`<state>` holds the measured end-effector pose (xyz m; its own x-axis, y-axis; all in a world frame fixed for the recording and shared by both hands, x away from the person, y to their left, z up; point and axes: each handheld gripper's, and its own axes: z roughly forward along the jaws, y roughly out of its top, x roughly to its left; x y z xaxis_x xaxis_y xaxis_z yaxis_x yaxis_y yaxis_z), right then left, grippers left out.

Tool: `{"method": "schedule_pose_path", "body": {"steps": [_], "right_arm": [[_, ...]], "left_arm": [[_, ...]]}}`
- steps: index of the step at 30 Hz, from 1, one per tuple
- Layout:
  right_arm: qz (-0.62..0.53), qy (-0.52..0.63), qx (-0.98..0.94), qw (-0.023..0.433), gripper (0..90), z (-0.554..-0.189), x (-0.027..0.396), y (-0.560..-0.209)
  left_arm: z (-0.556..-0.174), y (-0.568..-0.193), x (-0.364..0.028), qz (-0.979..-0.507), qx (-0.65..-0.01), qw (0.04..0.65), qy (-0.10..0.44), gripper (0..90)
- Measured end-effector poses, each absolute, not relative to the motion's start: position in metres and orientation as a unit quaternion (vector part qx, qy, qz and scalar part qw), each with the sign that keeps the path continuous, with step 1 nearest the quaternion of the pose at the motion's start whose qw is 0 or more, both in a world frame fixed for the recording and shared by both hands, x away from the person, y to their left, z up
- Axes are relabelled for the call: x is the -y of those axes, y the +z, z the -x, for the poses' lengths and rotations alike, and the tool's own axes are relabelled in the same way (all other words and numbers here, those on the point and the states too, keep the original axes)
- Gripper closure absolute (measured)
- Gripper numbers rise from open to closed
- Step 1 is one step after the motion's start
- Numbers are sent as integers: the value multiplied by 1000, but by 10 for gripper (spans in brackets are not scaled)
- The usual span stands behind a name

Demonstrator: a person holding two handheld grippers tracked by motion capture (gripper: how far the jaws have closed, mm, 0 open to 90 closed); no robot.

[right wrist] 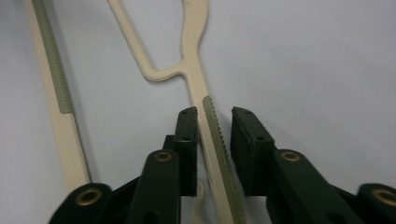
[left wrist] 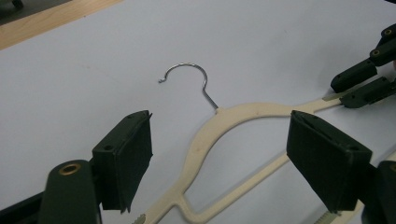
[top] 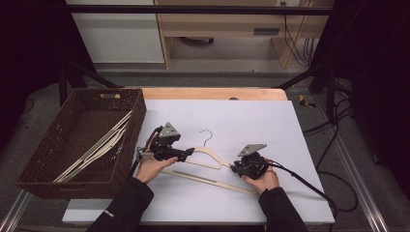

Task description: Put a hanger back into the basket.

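Note:
A cream hanger (top: 208, 153) with a metal hook (top: 207, 135) lies flat on the white mat (top: 251, 121). My left gripper (top: 187, 152) sits at the hanger's left shoulder. In the left gripper view its jaws stand wide open (left wrist: 222, 126) above the hanger (left wrist: 205, 135), one on each side of the neck, and the hook (left wrist: 187, 70) lies beyond. My right gripper (top: 235, 167) is at the hanger's right arm. Its jaws (right wrist: 214, 114) straddle the ribbed arm (right wrist: 219, 140), narrowly open, with a thin gap showing. The right gripper (left wrist: 362, 84) also appears far off in the left gripper view.
A dark woven basket (top: 138, 113) stands at the left edge of the mat with several pale hangers (top: 96, 147) inside. The hanger's lower bar (top: 212, 180) runs toward the front. A black cable (top: 309, 186) trails right from the right gripper.

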<state>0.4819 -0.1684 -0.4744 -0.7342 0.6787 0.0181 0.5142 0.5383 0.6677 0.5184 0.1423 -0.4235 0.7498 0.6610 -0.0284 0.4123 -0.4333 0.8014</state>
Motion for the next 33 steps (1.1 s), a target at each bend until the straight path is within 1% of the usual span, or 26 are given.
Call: {"method": "schedule_pose_path", "body": {"steps": [3, 10, 16, 23, 27, 30, 33], "right_arm": [[-337, 337, -871, 118, 783, -482, 168, -474], [-303, 340, -884, 103, 795, -485, 172, -470], [-296, 348, -882, 110, 797, -479, 174, -460], [-286, 359, -880, 123, 798, -474, 177, -449], [-281, 359, -881, 127, 798, -472, 177, -445], [-279, 358, -881, 128, 798, -471, 177, -444], [-280, 362, -880, 125, 798, -470, 177, -443]], "left_arm": [[-519, -424, -142, -835, -321, 423, 145, 222], [-526, -432, -139, -841, -324, 410, 140, 220], [-534, -443, -134, -848, -328, 396, 132, 229], [-543, -458, -124, -863, -318, 373, 125, 281], [-549, -467, -115, -878, -307, 345, 128, 344], [-551, -470, -110, -884, -300, 336, 121, 447], [-551, -469, -107, -892, -287, 324, 127, 556]]}}
